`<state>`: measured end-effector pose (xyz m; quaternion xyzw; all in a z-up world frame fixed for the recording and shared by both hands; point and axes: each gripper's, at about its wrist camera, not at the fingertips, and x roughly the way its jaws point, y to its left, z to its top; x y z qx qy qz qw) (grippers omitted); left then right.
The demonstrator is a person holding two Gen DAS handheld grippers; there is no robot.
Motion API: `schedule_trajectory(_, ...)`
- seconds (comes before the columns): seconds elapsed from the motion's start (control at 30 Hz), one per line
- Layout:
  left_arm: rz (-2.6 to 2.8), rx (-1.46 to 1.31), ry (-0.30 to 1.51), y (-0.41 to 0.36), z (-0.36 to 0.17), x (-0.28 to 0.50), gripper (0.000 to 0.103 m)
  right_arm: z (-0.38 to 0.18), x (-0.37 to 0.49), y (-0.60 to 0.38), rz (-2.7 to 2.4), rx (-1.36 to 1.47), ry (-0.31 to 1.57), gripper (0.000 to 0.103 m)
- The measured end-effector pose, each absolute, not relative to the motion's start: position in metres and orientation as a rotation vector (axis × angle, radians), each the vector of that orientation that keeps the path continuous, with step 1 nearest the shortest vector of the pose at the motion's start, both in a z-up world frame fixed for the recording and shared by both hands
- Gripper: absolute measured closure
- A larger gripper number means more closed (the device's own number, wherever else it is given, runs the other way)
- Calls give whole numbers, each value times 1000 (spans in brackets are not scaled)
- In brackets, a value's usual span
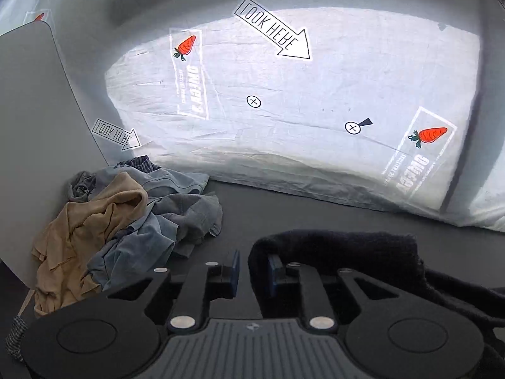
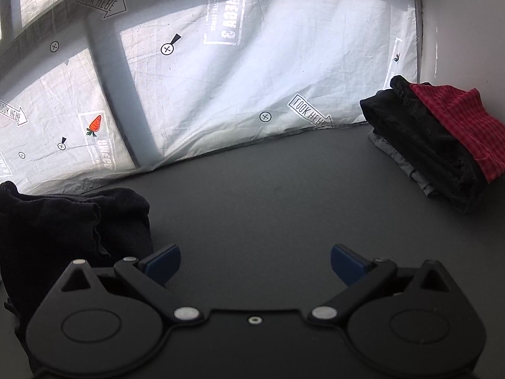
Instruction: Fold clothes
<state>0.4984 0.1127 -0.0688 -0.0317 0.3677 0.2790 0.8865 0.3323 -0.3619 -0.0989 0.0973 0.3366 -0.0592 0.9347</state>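
Observation:
A black garment [image 1: 347, 249] lies on the dark table, its edge draped over my left gripper's right finger. My left gripper [image 1: 252, 271] has its jaws narrowly apart with a fold of the black cloth at the gap; whether it grips is unclear. The same black garment [image 2: 63, 227] lies bunched at the left in the right wrist view. My right gripper [image 2: 255, 262] is wide open and empty above bare table, just right of the garment. A heap of unfolded tan and blue-grey clothes [image 1: 126, 221] lies at the left. A folded stack of black, grey and red clothes [image 2: 442, 139] sits at the right.
A white printed sheet [image 1: 315, 110] with carrots and "LOOK HERE" arrows hangs behind the dark table [image 2: 268, 189]. A pale grey board [image 1: 34, 120] stands at the left behind the heap. A white wall [image 2: 467, 31] borders the right side.

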Motion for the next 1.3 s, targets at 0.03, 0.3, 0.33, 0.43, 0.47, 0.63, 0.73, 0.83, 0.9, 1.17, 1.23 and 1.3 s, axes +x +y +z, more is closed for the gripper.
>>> schedule_trajectory(0.03,640,-95,769,126,-70,495,81,-99,332,-361,-120,194,691,0)
schedule_trajectory(0.3,460,-12,861,96,-123,396,42,-115,338,-345,-62,141,773,1)
schedule_trajectory(0.33,409,6,900,87,-137,381,39,-120,341,-343,-39,147,797,1)
schedule_trajectory(0.43,284,38,1017,62,-173,343,30,-138,350,-336,47,196,880,9)
schedule_trajectory(0.47,253,47,1060,55,-184,333,30,-145,354,-334,76,224,912,12)
schedule_trajectory(0.63,243,-32,1161,52,-207,311,19,-181,367,-338,184,419,1051,29)
schedule_trajectory(0.73,234,-228,1194,74,-215,308,16,-200,371,-346,196,492,1110,30)
schedule_trajectory(0.83,218,-300,1187,79,-217,304,13,-214,371,-353,207,547,1136,30)
schedule_trajectory(0.9,190,-296,1182,75,-217,304,15,-217,368,-356,221,572,1124,30)
schedule_trajectory(1.17,196,-185,1109,47,-205,300,87,-220,351,-350,347,635,1092,93)
schedule_trajectory(1.23,230,-235,1077,54,-192,292,89,-208,340,-350,355,621,1031,95)
schedule_trajectory(1.3,260,-292,1034,65,-173,279,90,-192,328,-354,375,638,967,96)
